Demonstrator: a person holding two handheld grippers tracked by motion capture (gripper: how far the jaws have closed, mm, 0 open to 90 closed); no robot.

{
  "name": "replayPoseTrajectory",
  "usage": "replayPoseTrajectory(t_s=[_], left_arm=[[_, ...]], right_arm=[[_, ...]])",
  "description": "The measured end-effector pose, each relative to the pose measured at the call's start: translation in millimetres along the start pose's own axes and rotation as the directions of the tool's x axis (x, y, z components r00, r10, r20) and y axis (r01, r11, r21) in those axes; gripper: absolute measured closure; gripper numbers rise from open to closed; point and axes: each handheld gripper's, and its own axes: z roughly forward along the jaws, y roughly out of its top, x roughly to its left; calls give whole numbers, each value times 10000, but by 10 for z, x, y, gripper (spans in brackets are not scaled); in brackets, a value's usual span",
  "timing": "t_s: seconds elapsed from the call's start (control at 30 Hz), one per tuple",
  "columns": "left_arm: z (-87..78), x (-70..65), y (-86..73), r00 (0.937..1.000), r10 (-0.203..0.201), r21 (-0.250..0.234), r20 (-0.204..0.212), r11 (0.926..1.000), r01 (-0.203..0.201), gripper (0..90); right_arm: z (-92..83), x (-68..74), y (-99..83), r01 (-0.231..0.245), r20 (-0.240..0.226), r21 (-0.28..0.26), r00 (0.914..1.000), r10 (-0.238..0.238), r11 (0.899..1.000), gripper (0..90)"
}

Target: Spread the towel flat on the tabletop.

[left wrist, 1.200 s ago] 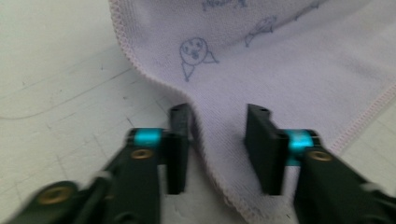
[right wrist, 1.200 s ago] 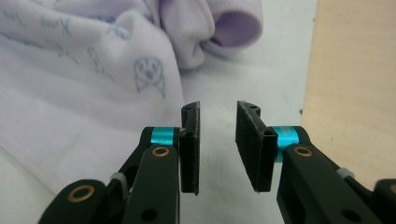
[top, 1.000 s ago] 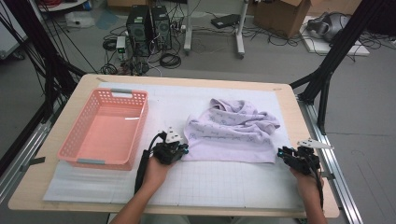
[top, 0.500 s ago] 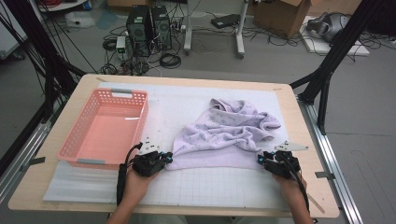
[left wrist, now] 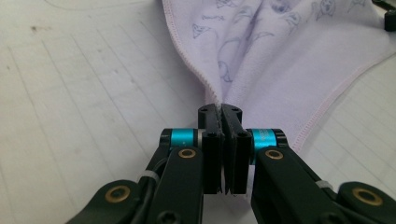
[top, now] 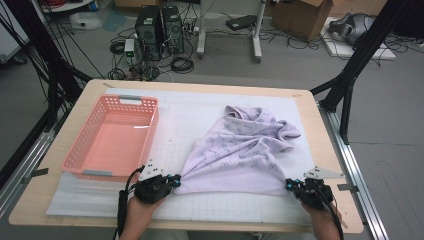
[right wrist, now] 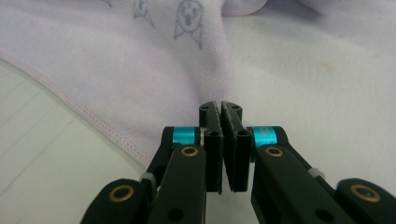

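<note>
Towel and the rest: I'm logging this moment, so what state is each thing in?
Towel: near edge stretched between the grippers, far part bunched.
Basket: upright, empty.
Left gripper: shut on a towel corner.
Right gripper: jaws just closed on the other corner.

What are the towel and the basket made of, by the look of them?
Towel: soft lilac cloth, likely terry or microfibre; matte fuzzy nap, stitched hem, printed figures, drapes in folds. Basket: rigid pink plastic, slightly glossy, with moulded lattice walls.
</note>
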Motion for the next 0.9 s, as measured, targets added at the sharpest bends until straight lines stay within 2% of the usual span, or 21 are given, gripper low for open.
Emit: replayPoseTrajectory(t_s=[0.17,0.3,0.47,0.53,0.57,0.6,0.63,0.67,0.7,0.77,0.83,0.9], left_arm=[[-201,-142,-178,10000,-37,20,3,10000,37,872],[-323,-275,-290,10000,90,85,19,9999,-90,873],[-443,-469,-474,9994,162,403,298,9990,-174,874],[-496,-533,-536,9989,138,492,458,9987,-160,873],[-515,-562,-555,9980,117,481,616,9987,-147,872],[-526,-580,-560,9966,178,448,803,9988,-215,866],[-529,-593,-552,9966,272,303,780,9991,-296,799],[-523,-594,-531,9977,264,142,617,9995,-273,659],[-516,-578,-502,9981,235,1,563,9997,-235,579],[-485,-524,-433,9990,336,-353,310,9988,-325,539],[-440,-438,-360,9996,125,-483,241,9988,-114,498],[-392,-356,-300,9999,-84,-673,121,9977,92,488]], right_arm=[[-237,138,-213,-223,30,110,9997,222,9997,875],[-412,270,-384,-101,-94,176,9999,103,9998,875],[-646,417,-608,-26,120,696,9999,18,9976,875],[-728,451,-695,-94,-48,727,9999,98,9973,873],[-764,464,-728,-109,-293,742,9995,131,9972,862],[-791,479,-748,-157,-404,619,9990,182,9980,840],[-816,481,-751,-104,-471,390,9988,122,9992,785],[-835,476,-732,-125,-484,104,9987,129,9999,732],[-845,460,-703,-197,-380,-251,9991,188,9995,687],[-829,390,-625,-406,-238,-875,9990,386,9953,684],[-763,280,-538,-638,-17,-1352,9979,642,9888,682],[-638,164,-440,-858,237,-1423,9957,900,9861,694]])
